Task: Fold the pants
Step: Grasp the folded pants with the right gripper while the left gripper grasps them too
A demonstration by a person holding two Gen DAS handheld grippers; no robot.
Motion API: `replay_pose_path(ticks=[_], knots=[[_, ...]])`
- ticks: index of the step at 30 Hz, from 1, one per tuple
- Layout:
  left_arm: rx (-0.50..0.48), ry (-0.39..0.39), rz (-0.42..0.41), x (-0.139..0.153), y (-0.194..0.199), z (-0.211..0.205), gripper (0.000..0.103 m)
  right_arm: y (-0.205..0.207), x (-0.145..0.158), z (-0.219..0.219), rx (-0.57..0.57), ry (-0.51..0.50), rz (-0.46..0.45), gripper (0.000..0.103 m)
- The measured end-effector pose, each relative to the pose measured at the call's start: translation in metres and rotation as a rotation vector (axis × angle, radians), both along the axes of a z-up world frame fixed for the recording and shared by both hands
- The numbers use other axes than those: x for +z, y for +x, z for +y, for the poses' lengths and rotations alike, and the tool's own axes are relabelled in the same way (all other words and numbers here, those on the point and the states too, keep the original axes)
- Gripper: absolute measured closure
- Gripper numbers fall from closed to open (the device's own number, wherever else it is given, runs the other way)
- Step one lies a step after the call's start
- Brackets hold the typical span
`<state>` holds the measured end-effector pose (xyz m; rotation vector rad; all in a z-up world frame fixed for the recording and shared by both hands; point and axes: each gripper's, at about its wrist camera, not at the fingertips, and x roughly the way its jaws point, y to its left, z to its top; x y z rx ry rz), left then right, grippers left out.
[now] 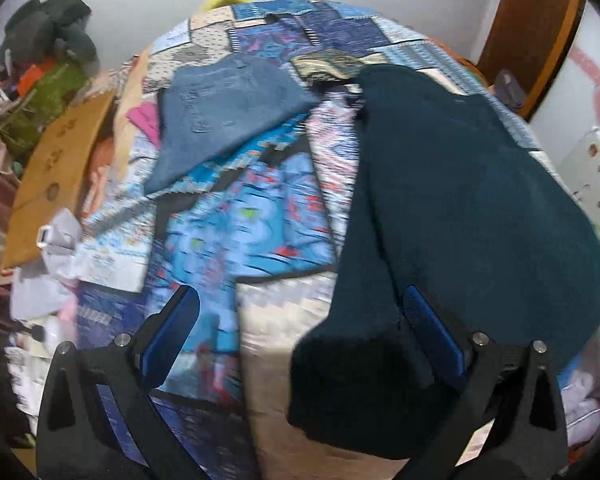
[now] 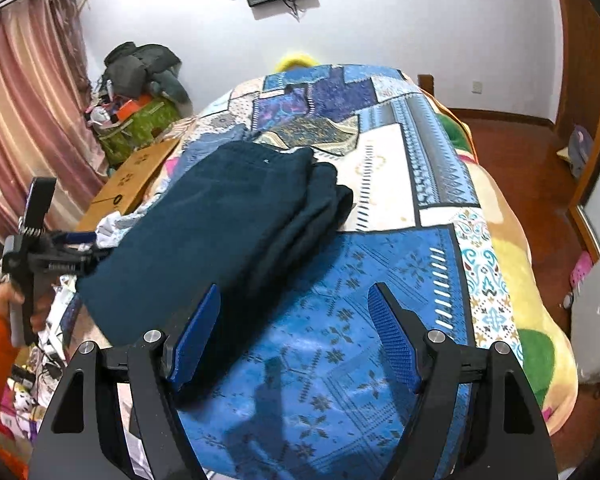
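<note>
On the bed: dark teal pants (image 2: 219,216) lie folded on a patchwork quilt (image 2: 400,264), toward its left side.
Writing: none readable — the marks on the cardboard box (image 2: 135,184) beside the bed are too blurred.
Long axis: in the right wrist view the pants run from near left up to far right, layered edges stacked at the far end.
Left gripper (image 1: 300,320): fingers spread wide, holding nothing; in its own view one blue pad (image 1: 432,328) shows against the near end of the pants, perhaps touching.
Right gripper (image 2: 295,332): fingers wide apart, empty, above bare quilt just right of the pants.
Hard to see: left view is smeared; folded jeans (image 1: 219,112) lie farther up the bed, partly hidden in the right view.
</note>
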<state>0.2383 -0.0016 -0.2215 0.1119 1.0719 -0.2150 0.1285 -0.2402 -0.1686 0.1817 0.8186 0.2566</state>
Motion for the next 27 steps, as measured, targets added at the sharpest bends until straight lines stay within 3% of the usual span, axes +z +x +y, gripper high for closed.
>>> replay_pose_path(ticks=[4,6,8,11,15,21,27], knots=[[-0.002,-0.071,-0.015,0.0,-0.008,-0.017,0.001,0.006,-0.009,0.005,0.011,-0.002,0.011,0.03],[-0.027,-0.071,-0.042,0.002,-0.013,-0.026,0.007,0.009,-0.015,0.005,0.015,0.004,0.026,0.03],[-0.043,-0.056,-0.069,0.005,-0.016,-0.03,0.02,0.012,-0.023,0.005,0.014,0.008,0.053,0.03],[-0.048,-0.008,-0.091,0.005,-0.024,-0.032,0.039,0.015,-0.031,0.005,0.031,0.028,0.077,0.047],[-0.027,-0.014,-0.074,-0.004,-0.028,-0.022,0.039,0.017,-0.045,0.008,0.076,0.024,0.114,0.07],[-0.023,0.01,-0.072,0.001,-0.027,-0.019,0.04,0.016,-0.036,0.011,0.111,-0.041,0.112,0.07],[-0.03,0.023,-0.105,0.022,-0.01,-0.021,0.04,0.025,-0.018,-0.001,0.117,-0.037,0.096,0.07]])
